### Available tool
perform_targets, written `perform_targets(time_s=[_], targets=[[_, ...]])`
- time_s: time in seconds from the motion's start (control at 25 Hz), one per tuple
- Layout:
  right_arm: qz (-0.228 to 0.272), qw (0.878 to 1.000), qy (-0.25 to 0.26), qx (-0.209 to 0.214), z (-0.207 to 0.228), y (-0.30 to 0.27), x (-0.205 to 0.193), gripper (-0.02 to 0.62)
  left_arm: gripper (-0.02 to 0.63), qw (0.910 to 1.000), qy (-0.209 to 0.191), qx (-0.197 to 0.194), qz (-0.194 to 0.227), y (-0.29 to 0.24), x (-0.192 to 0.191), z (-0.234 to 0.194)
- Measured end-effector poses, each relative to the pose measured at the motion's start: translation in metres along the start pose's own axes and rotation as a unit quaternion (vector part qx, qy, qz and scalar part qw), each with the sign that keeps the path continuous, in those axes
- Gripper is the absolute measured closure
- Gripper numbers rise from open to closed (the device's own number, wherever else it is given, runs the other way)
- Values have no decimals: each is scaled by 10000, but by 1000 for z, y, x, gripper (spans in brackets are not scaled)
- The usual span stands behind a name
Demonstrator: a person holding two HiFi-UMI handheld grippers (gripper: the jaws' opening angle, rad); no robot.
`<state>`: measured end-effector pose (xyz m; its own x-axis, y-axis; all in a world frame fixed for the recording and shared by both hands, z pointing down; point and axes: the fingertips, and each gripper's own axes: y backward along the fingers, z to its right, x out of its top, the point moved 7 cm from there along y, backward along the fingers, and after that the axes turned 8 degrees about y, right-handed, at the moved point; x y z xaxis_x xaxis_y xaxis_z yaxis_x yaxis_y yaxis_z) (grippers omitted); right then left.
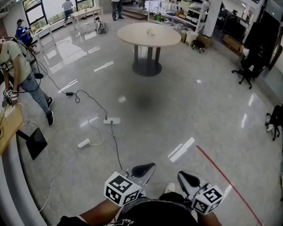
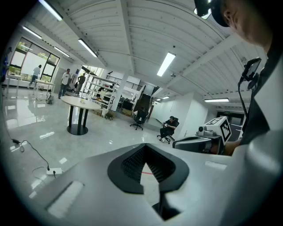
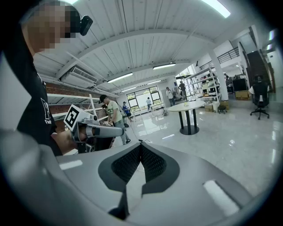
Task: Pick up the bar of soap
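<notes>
The person stands in the open hall with both tools drawn in close to the chest, pointing out over the grey floor. The left gripper has its two black jaws pressed together at the tips with nothing between them; through the narrow slit behind the tips only floor shows. The right gripper is closed the same way, tips touching, holding nothing. Each one carries its marker cube, the left cube and the right cube, low against the dark shirt.

Well away from both, across the room, is a round table on a dark foot. Near the middle of its top lies a small yellow thing, too small from here to tell whether it is the bar of soap.

Between the person and the table, a white power strip lies on the floor with cables trailing off to the left. A red line runs across the floor just beside the right gripper. Another person leans over a wooden board at the left wall.
</notes>
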<state>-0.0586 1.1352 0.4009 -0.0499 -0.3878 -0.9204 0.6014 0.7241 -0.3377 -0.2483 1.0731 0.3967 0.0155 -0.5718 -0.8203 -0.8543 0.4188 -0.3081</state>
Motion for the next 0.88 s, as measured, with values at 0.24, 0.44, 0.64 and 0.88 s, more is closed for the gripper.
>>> perform_targets(time_s=[0.24, 0.44, 0.64, 0.88], targets=[[50, 9999, -37, 100, 27, -21, 5, 589, 600, 9997, 42, 245, 4, -23, 9, -27], [61, 9991, -309, 293, 79, -39, 10, 589, 600, 9992, -9, 411, -4, -59, 33, -36], [370, 9980, -264, 436, 155, -49, 44, 590, 600, 9984, -95, 557, -90, -120, 62, -35], [559, 9959, -437, 563, 259, -45, 55, 590, 600, 9973, -145, 716, 37, -219, 103, -38]])
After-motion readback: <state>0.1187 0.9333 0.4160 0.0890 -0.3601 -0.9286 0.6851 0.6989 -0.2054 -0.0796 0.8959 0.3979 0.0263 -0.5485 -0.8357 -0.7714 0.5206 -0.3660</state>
